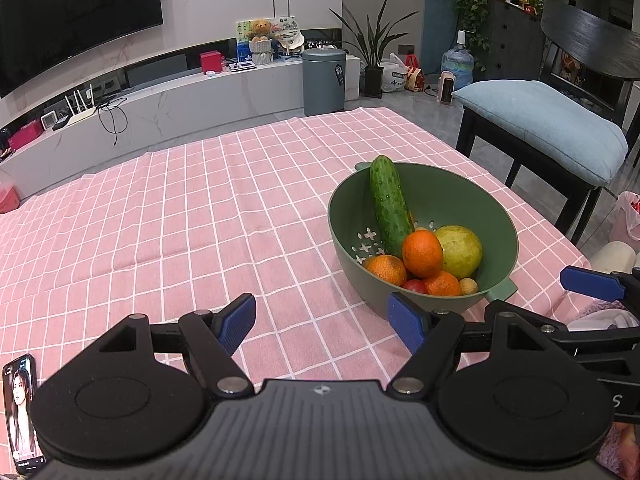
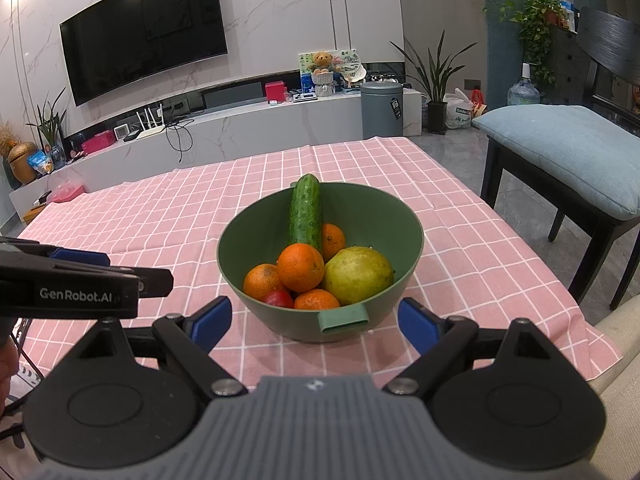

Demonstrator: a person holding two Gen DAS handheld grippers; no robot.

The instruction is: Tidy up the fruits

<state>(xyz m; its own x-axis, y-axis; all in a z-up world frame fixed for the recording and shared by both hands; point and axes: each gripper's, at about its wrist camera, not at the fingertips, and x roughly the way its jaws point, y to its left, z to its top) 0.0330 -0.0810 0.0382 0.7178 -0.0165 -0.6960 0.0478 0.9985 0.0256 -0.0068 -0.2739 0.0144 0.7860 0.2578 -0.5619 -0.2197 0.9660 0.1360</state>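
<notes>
A pink checked tablecloth [image 2: 160, 216] covered the table. The right gripper [image 2: 314, 326], at the lower centre of its frame, stood with jaws apart and empty, flanking the green colander [image 2: 412, 240] at mid-frame, which held a cucumber [image 2: 306, 214], oranges [image 2: 300, 268] and a pear [image 2: 358, 276]. The left gripper [image 1: 322, 322] was likewise spread, the colander to its right.

Green colander bowl [image 2: 256, 236] holds upright cucumber [image 2: 306, 214], oranges [image 2: 300, 267], pear [image 2: 358, 275].

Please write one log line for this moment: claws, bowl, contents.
left claw open, empty | right claw open, empty | green bowl on pink cloth | cucumber leaning inside
</notes>
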